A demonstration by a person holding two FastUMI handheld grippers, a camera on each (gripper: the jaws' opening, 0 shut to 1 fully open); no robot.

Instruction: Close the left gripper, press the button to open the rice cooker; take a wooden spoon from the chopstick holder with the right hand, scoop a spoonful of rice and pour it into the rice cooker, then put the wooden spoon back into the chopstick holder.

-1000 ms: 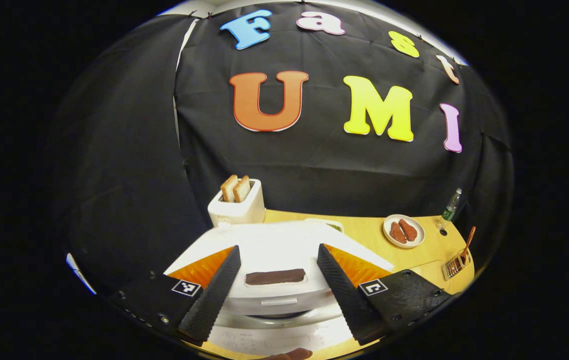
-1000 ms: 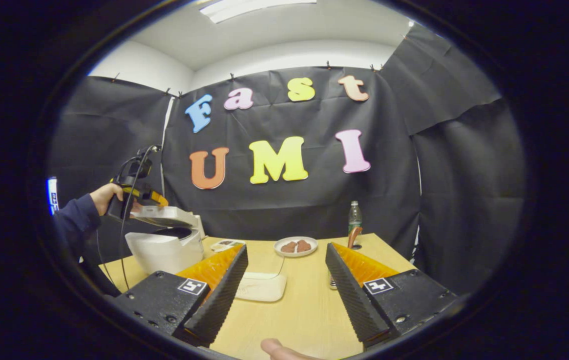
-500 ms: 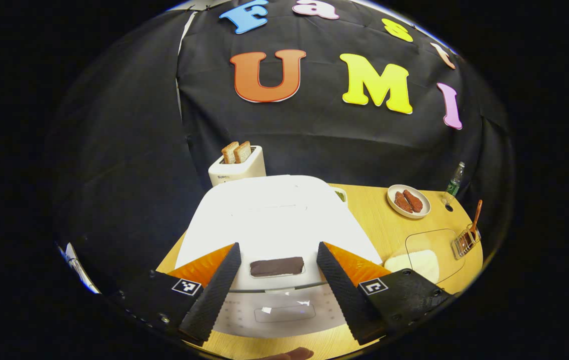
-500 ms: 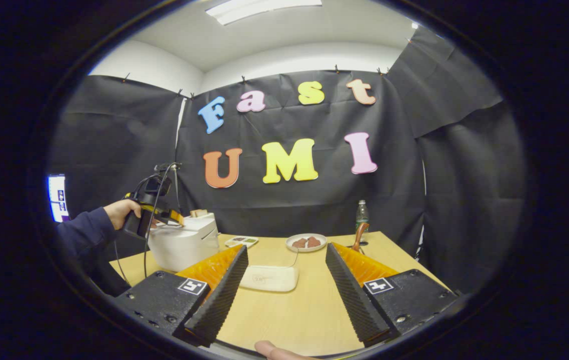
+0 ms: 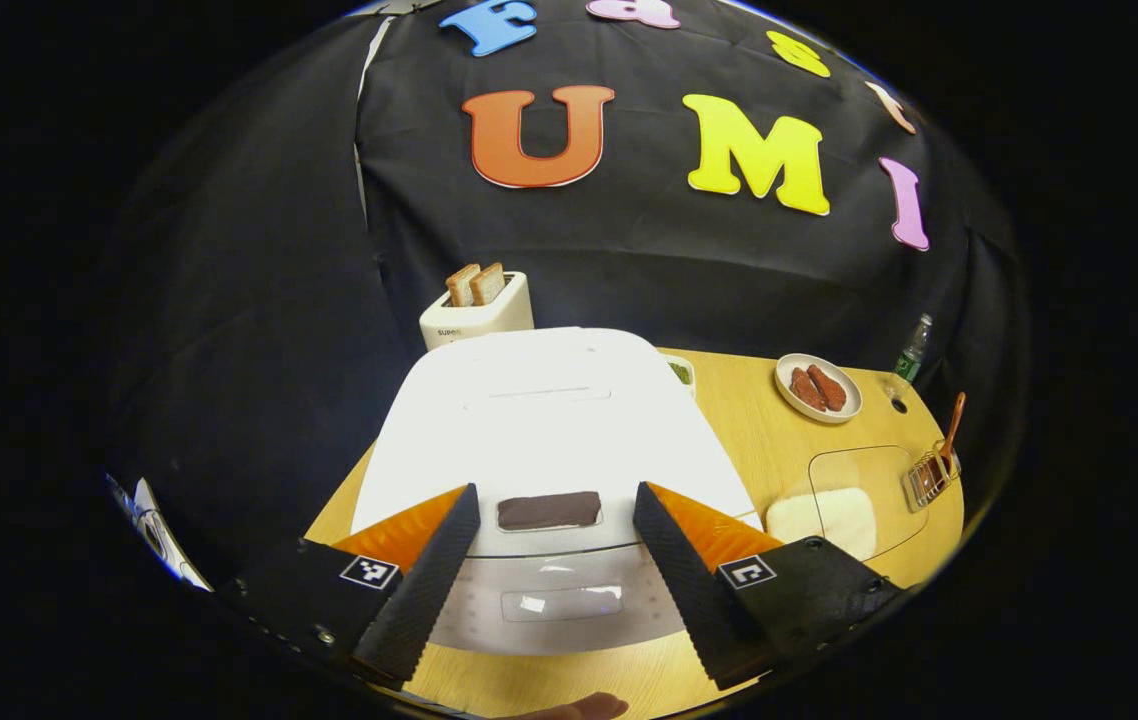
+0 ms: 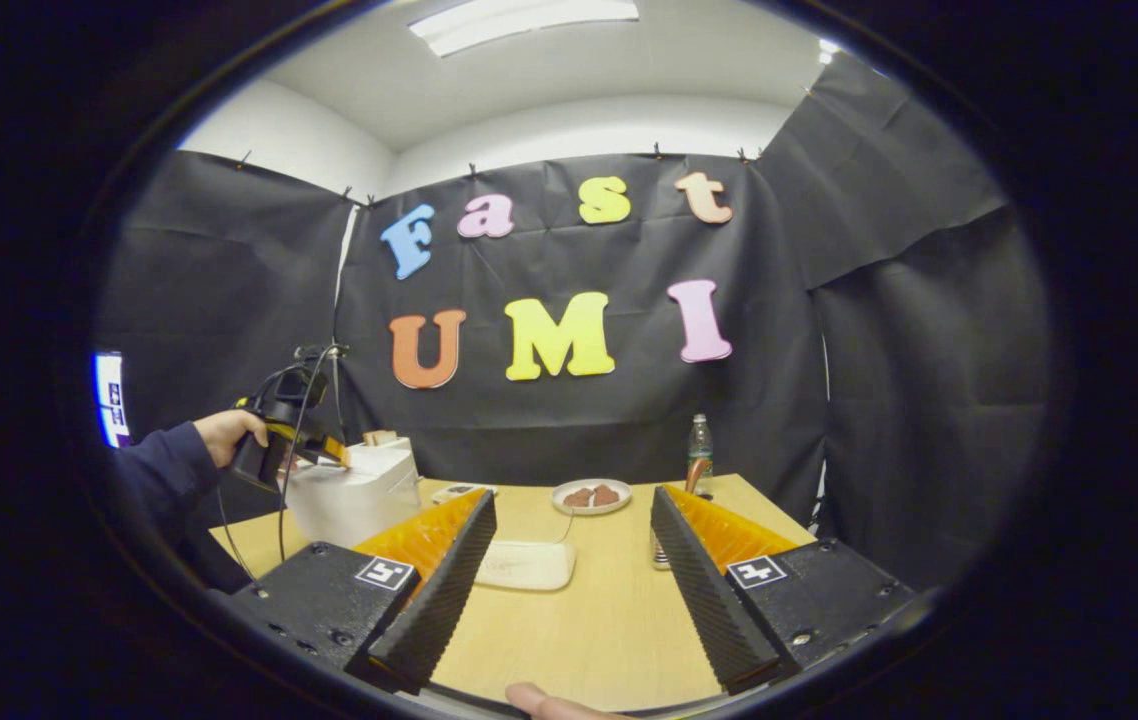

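From my left gripper (image 5: 549, 580), its tongs standing apart above the rice cooker (image 5: 539, 430), I see the lid down and the dark button (image 5: 549, 510) between the fingers, unpressed as far as I can judge. Rightward sits the rice tray (image 5: 829, 515), then the wooden spoon (image 5: 951, 432) upright in the chopstick holder (image 5: 927, 480). My right gripper (image 6: 569, 590) is apart too, holding nothing. Everything seems left to do.

— What carries everything?
— A light wooden table (image 5: 759, 450).
— Resting on it?
— White rice cooker (image 5: 539, 420) at the left, lid down. Toaster (image 5: 477, 312) behind. Plate (image 5: 818, 387) and bottle (image 5: 912, 350) toward the back. Clear-lidded rice container (image 5: 834, 505) mid-table, wire chopstick holder (image 5: 927, 479) with wooden spoon (image 5: 951, 432) just right of it.
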